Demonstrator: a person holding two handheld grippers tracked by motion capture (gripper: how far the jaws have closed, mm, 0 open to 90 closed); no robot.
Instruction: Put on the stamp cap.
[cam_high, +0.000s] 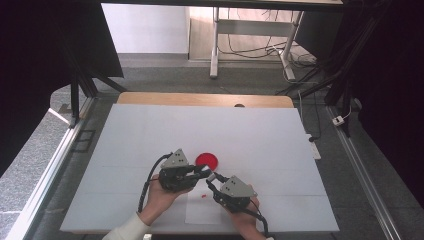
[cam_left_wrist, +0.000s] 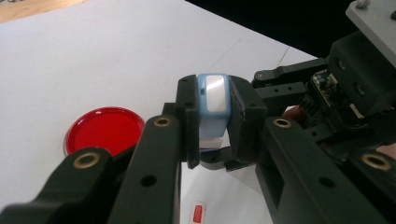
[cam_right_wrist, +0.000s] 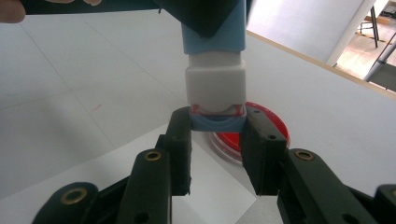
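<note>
In the high view, the left tongs (cam_high: 206, 172) and the right tongs (cam_high: 214, 179) meet near the front middle of the white desk (cam_high: 150, 130), just in front of a red lid (cam_high: 206, 160). A small stamp (cam_high: 212, 175) is between them, above the desk. Much free surface lies on all sides, and the desk edges are well apart from both hands.

In the left gripper view, the left tongs (cam_left_wrist: 212, 119) are clenched on the blue body of the stamp (cam_left_wrist: 214, 95). The red lid (cam_left_wrist: 105, 129) lies at the left on the desk.

In the right gripper view, the right tongs (cam_right_wrist: 217, 135) are grasping the blue end of the stamp (cam_right_wrist: 215, 84), below its white part. The red lid (cam_right_wrist: 268, 123) lies just behind, and the far desk edge runs at the upper right.
</note>
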